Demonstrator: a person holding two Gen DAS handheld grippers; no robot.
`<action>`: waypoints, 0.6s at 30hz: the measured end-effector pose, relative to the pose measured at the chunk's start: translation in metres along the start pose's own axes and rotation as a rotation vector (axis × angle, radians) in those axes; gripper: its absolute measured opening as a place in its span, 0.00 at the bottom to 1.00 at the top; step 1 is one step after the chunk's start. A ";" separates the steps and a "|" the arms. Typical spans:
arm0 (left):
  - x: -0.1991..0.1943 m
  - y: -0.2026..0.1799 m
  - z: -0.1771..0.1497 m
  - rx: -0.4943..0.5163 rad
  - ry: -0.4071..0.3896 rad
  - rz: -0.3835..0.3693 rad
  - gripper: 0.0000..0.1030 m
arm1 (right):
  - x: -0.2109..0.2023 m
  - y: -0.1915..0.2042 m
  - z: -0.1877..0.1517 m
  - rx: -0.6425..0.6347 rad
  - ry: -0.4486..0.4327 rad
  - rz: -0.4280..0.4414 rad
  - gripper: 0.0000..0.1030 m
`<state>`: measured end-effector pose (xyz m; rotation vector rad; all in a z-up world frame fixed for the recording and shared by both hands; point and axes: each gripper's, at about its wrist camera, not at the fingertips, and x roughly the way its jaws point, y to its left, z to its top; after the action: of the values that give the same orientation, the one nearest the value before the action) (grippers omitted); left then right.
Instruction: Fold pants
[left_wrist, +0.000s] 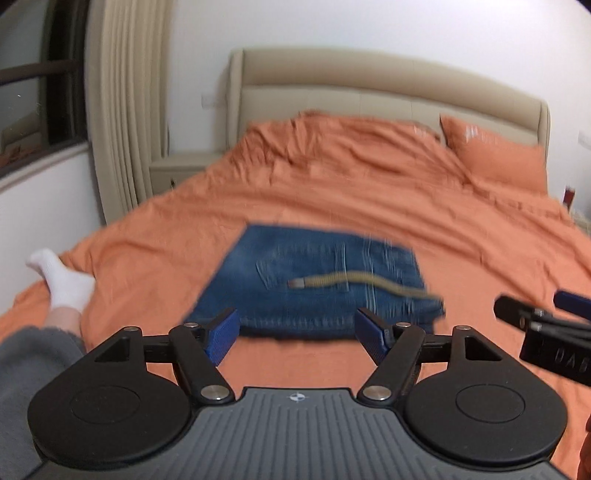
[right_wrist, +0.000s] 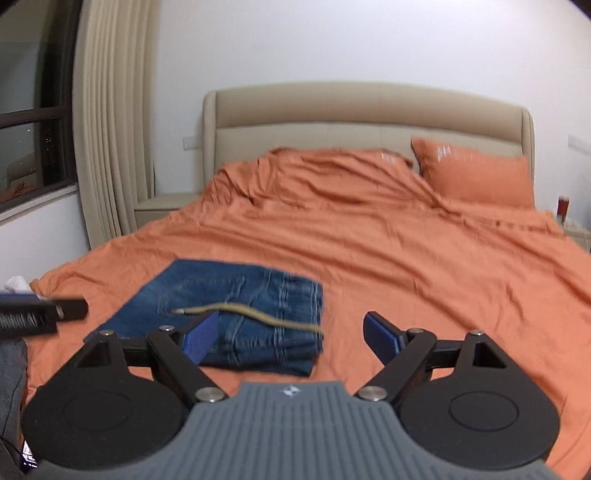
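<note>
Folded blue jeans (left_wrist: 314, 284) lie in a compact stack on the orange bed cover, and a tan drawstring (left_wrist: 369, 282) trails across their top. My left gripper (left_wrist: 295, 338) hovers just in front of the stack's near edge, open, with nothing between its blue pads. In the right wrist view the same jeans (right_wrist: 236, 317) sit left of centre with the drawstring (right_wrist: 255, 314) over them. My right gripper (right_wrist: 290, 339) is open too, its left pad over the stack's near right corner and nothing held. Each gripper shows at the edge of the other's view: the right gripper (left_wrist: 535, 314), the left gripper (right_wrist: 44, 314).
The orange cover (right_wrist: 406, 266) spans the whole bed, with an orange pillow (right_wrist: 476, 177) against the beige headboard (right_wrist: 369, 110). A person's foot in a white sock (left_wrist: 62, 280) rests at the left beside a grey sleeve (left_wrist: 33, 369). Curtains and a window stand at the left.
</note>
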<state>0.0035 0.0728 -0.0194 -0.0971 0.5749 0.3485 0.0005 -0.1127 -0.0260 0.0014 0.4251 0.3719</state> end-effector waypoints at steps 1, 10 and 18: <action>0.004 -0.002 -0.004 0.006 0.011 0.005 0.81 | 0.004 0.000 -0.004 0.001 0.012 0.002 0.79; 0.026 -0.015 -0.025 0.092 0.057 0.053 0.81 | 0.027 0.003 -0.022 -0.019 0.068 0.049 0.79; 0.030 -0.012 -0.025 0.092 0.081 0.051 0.81 | 0.031 0.011 -0.024 -0.031 0.087 0.060 0.79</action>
<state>0.0186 0.0661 -0.0569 -0.0078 0.6734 0.3681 0.0130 -0.0935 -0.0596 -0.0328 0.5060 0.4389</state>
